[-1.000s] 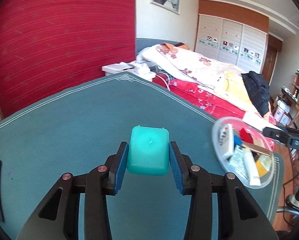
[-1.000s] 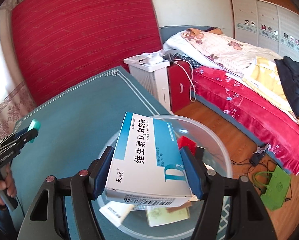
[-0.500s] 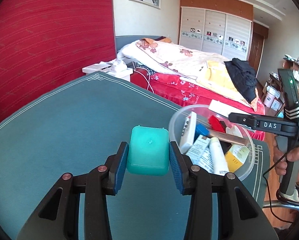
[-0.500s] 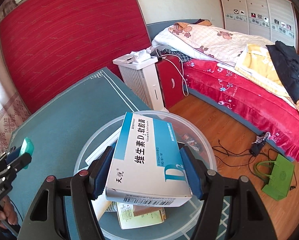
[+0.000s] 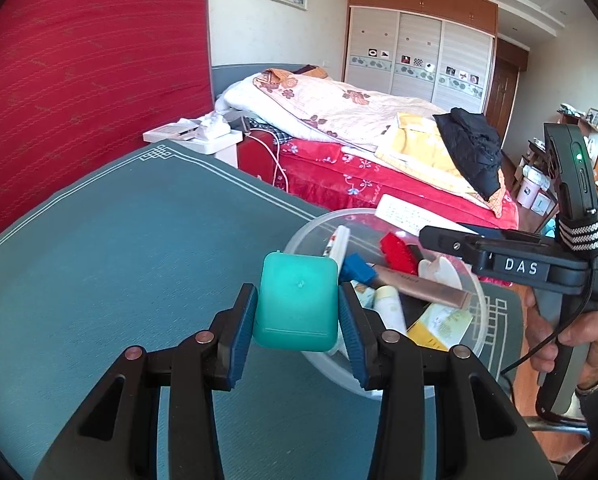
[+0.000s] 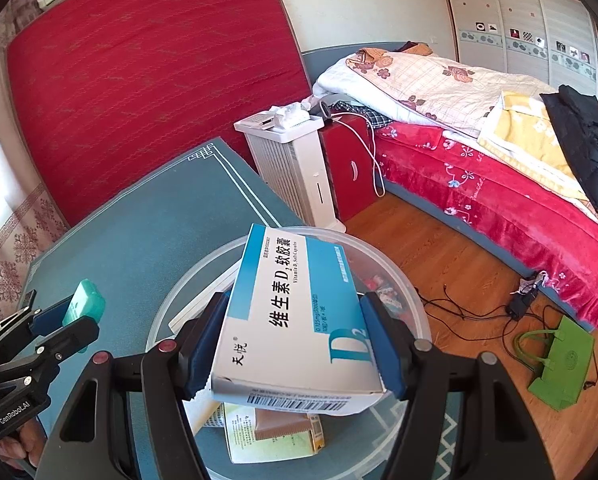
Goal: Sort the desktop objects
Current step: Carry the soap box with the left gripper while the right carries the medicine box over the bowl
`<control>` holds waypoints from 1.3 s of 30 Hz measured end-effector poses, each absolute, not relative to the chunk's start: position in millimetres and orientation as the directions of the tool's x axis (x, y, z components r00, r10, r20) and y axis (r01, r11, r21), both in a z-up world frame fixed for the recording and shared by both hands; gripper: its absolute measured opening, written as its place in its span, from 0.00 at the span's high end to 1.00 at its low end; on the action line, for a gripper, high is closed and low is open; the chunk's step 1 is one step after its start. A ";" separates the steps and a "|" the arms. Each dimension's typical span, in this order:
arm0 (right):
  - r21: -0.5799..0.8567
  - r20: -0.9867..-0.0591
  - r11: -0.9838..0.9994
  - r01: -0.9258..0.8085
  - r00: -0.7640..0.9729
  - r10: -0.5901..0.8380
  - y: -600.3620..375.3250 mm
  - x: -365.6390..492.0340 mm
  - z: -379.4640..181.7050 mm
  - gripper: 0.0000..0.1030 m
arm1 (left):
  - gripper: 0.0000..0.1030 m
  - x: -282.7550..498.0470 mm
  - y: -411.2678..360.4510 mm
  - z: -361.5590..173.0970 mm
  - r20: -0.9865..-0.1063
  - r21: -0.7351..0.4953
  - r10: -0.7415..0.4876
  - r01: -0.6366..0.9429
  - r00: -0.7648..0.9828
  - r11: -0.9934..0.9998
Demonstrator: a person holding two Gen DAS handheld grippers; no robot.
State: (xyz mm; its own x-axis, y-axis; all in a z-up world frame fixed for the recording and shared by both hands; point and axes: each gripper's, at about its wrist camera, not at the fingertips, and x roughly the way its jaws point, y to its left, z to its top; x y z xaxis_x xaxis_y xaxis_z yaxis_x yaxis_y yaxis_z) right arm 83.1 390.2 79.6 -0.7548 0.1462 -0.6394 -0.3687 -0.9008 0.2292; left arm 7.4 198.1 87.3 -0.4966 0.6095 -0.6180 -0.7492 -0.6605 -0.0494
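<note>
left gripper (image 5: 297, 320): angled down, pads clamped on the teal case (image 5: 296, 306), held just off the near-left rim of the clear bowl (image 5: 477, 332) | right gripper (image 6: 295, 350): tilted down right over the bowl, squeezing the blue-white vitamin box (image 6: 295, 312) | bowl sits on the teal table mat (image 5: 139, 240), right edge | a hand (image 5: 575, 340) grips the right handle beside the bowl

Left gripper (image 5: 297, 312): angled downward, blue pads clamped on the sides of a teal case (image 5: 295, 304).
Right gripper (image 6: 295, 344): angled downward, pads pressed on a vitamin D box (image 6: 299, 316).
Right hand (image 5: 567, 340): wrapped round the right gripper's handle.
</note>
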 end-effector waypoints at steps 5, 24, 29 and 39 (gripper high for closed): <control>0.232 -0.634 -0.904 -0.359 -0.761 0.139 397.0 83.2 79.6 0.31 | 0.57 10.5 216.3 87.2 -0.626 -0.047 0.614 -0.762 -0.481 -0.646; 0.260 -0.621 -0.905 -0.337 -0.776 0.111 414.0 82.8 77.4 0.31 | 0.57 3.7 263.0 72.8 -0.644 -0.060 0.635 -0.800 -0.426 -0.597; 0.275 -0.619 -0.900 -0.338 -0.779 0.103 418.2 82.8 75.4 0.31 | 0.57 -3.2 272.6 65.6 -0.650 -0.084 0.646 -0.806 -0.401 -0.586; 0.290 -0.622 -0.897 -0.332 -0.778 0.087 419.9 81.7 70.9 0.31 | 0.57 -12.3 286.3 50.4 -0.668 -0.124 0.659 -0.822 -0.345 -0.556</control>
